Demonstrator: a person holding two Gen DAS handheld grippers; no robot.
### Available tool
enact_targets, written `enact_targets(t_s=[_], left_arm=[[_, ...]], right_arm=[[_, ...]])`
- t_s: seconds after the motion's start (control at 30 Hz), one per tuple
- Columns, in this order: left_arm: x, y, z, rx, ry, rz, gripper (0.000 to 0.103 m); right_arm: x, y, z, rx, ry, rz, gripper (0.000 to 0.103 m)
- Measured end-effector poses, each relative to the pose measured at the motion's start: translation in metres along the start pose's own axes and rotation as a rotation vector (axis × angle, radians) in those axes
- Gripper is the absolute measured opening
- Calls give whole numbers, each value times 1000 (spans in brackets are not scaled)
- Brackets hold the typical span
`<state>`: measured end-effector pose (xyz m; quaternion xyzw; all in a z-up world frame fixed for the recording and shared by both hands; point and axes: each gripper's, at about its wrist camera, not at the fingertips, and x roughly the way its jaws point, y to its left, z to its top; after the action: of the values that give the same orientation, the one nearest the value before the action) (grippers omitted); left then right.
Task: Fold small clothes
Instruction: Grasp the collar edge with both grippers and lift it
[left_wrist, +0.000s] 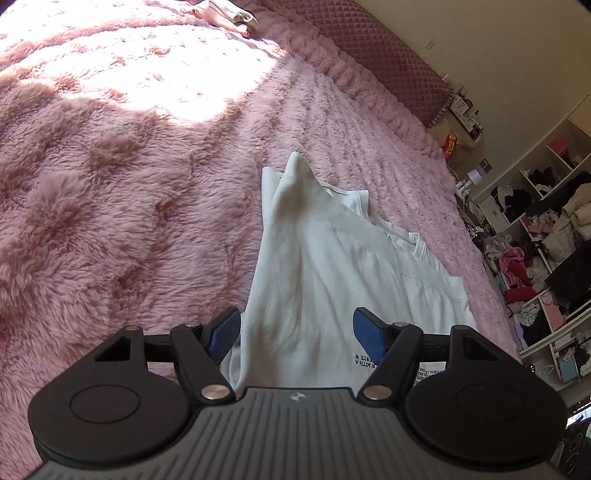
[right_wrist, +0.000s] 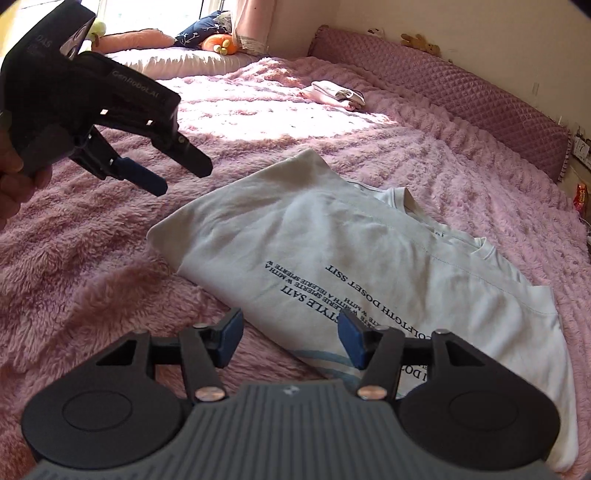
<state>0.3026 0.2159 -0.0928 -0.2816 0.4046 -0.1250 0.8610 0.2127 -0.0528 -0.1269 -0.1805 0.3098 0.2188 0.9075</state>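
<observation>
A white T-shirt (left_wrist: 332, 258) (right_wrist: 351, 236) with dark printed lettering lies on the pink fluffy bedspread (left_wrist: 110, 184) (right_wrist: 92, 258), one side folded over the body and its collar toward the headboard. My left gripper (left_wrist: 297, 332) hovers open above the shirt's lower part, with nothing pinched between its blue pads. In the right wrist view the left gripper (right_wrist: 179, 177) hangs in the air up left of the shirt, held by a hand (right_wrist: 14, 184). My right gripper (right_wrist: 291, 341) is open over the shirt's near edge, close to the lettering, and holds nothing.
A small pile of folded pink and white clothes (right_wrist: 336, 94) (left_wrist: 225, 14) sits farther up the bed in sunlight. A quilted headboard cushion (right_wrist: 461, 92) (left_wrist: 388, 55) runs along the wall. Pillows (right_wrist: 166, 55) lie at the far end. Open shelves stuffed with clothes (left_wrist: 535, 240) stand beyond the bed.
</observation>
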Motion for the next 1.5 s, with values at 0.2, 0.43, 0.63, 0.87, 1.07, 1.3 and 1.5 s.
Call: enact_targets(t_s=[0.2, 0.43, 0.63, 0.87, 1.07, 1.3, 1.5], left_arm=[[30, 21, 26, -70, 21, -38, 81], [72, 45, 36, -181, 59, -80, 81], [100, 55, 44, -220, 76, -126, 81], [127, 47, 68, -179, 118, -149, 81], [155, 44, 85, -208, 114, -162, 85], [174, 39, 99, -202, 108, -149, 87], [173, 29, 98, -114, 111, -92, 60]], right_arm=[[26, 62, 15, -205, -24, -51, 53], [45, 104, 15, -408, -42, -108, 56], [61, 132, 12, -533, -100, -178, 57], [89, 142, 25, -559, -161, -238, 59], [109, 142, 34, -543, -212, -283, 70], [120, 134, 40, -516, -221, -287, 69], [115, 132, 33, -488, -203, -245, 32]])
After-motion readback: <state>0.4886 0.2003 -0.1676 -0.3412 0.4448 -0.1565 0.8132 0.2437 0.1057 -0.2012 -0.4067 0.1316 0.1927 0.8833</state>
